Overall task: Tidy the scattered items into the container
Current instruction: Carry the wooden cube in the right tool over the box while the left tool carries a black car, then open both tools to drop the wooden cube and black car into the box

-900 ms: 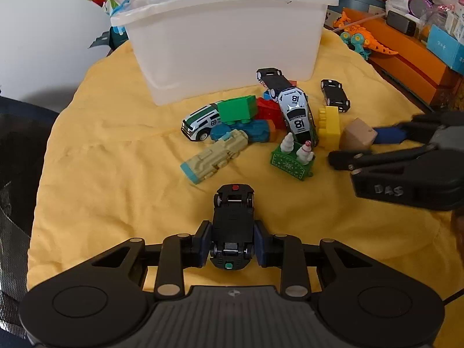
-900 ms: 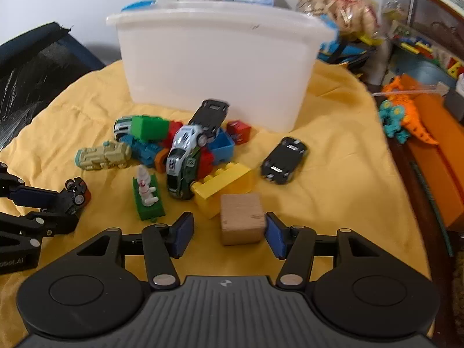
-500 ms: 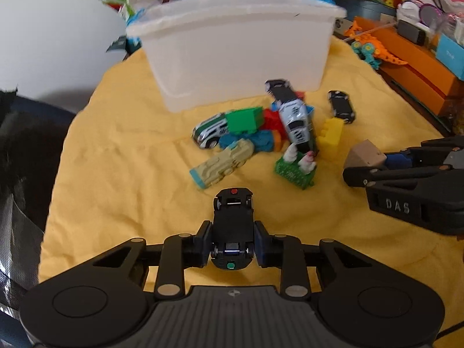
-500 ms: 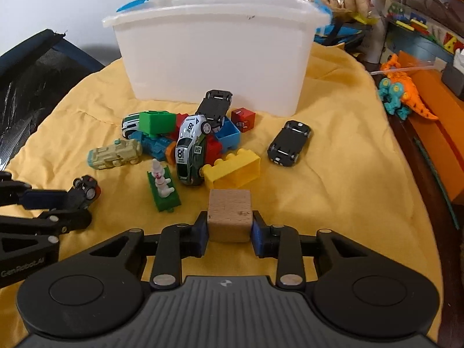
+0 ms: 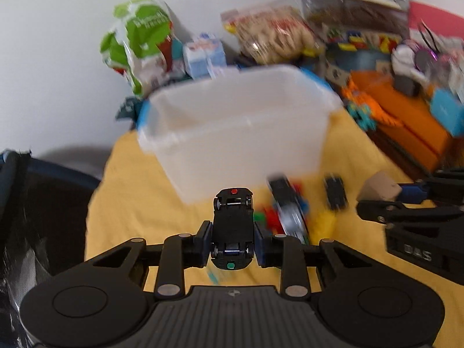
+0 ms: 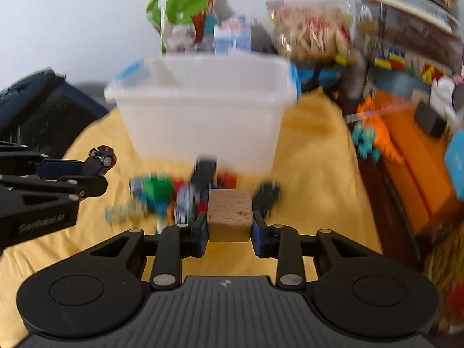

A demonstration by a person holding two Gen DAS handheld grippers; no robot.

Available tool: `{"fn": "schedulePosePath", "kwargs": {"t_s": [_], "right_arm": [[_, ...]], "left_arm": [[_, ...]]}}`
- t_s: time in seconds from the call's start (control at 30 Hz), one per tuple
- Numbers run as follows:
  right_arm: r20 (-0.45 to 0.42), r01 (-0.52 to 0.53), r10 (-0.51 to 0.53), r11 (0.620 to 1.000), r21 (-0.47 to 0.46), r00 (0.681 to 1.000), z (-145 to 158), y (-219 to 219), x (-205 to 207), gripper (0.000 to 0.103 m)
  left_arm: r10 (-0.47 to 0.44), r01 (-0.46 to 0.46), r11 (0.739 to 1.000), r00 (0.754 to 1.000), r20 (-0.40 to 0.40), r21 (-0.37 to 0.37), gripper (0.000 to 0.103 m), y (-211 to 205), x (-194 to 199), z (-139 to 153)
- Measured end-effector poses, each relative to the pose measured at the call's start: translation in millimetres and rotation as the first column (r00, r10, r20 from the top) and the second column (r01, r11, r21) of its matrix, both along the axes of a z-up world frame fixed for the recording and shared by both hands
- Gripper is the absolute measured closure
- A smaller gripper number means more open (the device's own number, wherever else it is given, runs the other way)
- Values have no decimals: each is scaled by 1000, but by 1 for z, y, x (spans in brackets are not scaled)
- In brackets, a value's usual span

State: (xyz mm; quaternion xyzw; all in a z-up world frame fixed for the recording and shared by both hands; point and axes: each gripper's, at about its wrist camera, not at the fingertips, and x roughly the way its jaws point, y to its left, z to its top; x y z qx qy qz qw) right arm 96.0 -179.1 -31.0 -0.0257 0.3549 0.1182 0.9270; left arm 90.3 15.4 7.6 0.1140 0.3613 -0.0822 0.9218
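Left claw (image 5: 232, 242) clamps black car (image 5: 232, 226) (aloft).

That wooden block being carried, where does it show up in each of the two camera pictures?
Left wrist view: the wooden block is at the right edge, held in the right tongs reaching in from the side.
Right wrist view: the block sits at bottom centre, clamped between the tongs' blue pads.
Shared landmark: the white plastic bin on the yellow cloth, behind the block in both.
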Motion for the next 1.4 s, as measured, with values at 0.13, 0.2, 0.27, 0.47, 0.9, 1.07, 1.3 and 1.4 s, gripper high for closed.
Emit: {"fn": "schedulePosePath", "kwargs": {"t_s": [0.13, 0.2, 0.27, 0.47, 0.9, 1.07, 1.3, 1.4], "right_arm": [[57, 7, -9, 999, 40, 998, 27, 2, 37, 70], [95, 7, -10, 999, 34, 995, 38, 6, 55, 70], [122, 7, -9, 1000, 19, 992, 45, 12, 71, 70], [113, 16, -16, 1000, 4, 993, 45, 21, 119, 70], [40, 17, -16, 999, -46, 999, 16, 30, 164, 69], [37, 20, -19, 999, -46, 999, 10, 34, 167, 57], [77, 11, -7, 999, -50, 997, 22, 36, 152, 57], [116, 9, -4, 999, -41, 993, 34, 33, 135, 54]], "left_arm": [[25, -25, 1000, 997, 68, 0, 70, 1, 43, 30], [32, -33, 999, 995, 90, 5, 70, -1, 64, 40], [41, -42, 999, 994, 97, 13, 70, -2, 84, 44], [61, -65, 997, 995, 77, 43, 70, -3, 133, 35], [77, -77, 996, 997, 2, 47, 69, -1, 186, -6], [77, -78, 994, 997, 16, 71, 62, -6, 185, -7], [100, -100, 995, 993, 59, -6, 61, 1, 163, 16], [70, -69, 998, 993, 94, -15, 49, 2, 138, 29]]}}
